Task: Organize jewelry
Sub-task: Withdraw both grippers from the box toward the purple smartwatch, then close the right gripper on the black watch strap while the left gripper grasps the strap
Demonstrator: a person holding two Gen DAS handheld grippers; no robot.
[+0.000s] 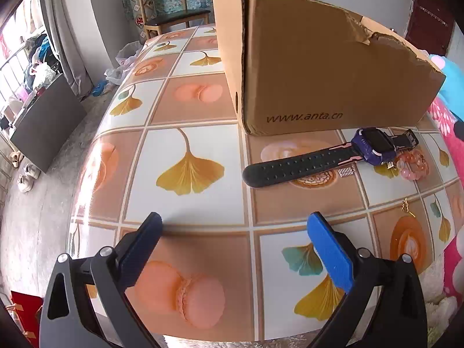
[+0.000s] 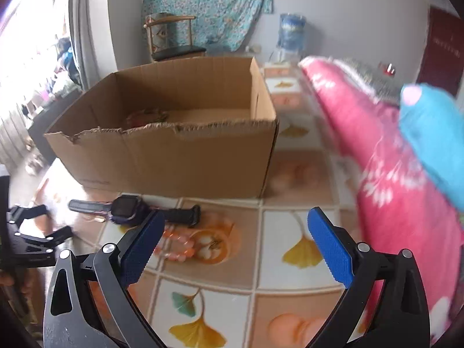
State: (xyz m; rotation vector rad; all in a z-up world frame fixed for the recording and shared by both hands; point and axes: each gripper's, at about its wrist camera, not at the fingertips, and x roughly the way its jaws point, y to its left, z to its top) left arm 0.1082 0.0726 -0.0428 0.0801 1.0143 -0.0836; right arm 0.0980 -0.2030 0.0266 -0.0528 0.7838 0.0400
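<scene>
cardboard box [image 2: 162, 150] open-topped, a pinkish item inside (blurred) | left gripper [image 1: 235, 229], right gripper [image 2: 236, 226]: both spread wide, empty

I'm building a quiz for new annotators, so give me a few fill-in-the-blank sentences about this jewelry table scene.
1. The purple smartwatch with a black strap lies flat on the patterned tablecloth in front of the brown ____ box.
2. The jaws of the left gripper and the right gripper both stand ____, with nothing between them.
3. The pink beaded bracelet lies right beside the watch's ____.

Missing words: cardboard; open; face
</scene>
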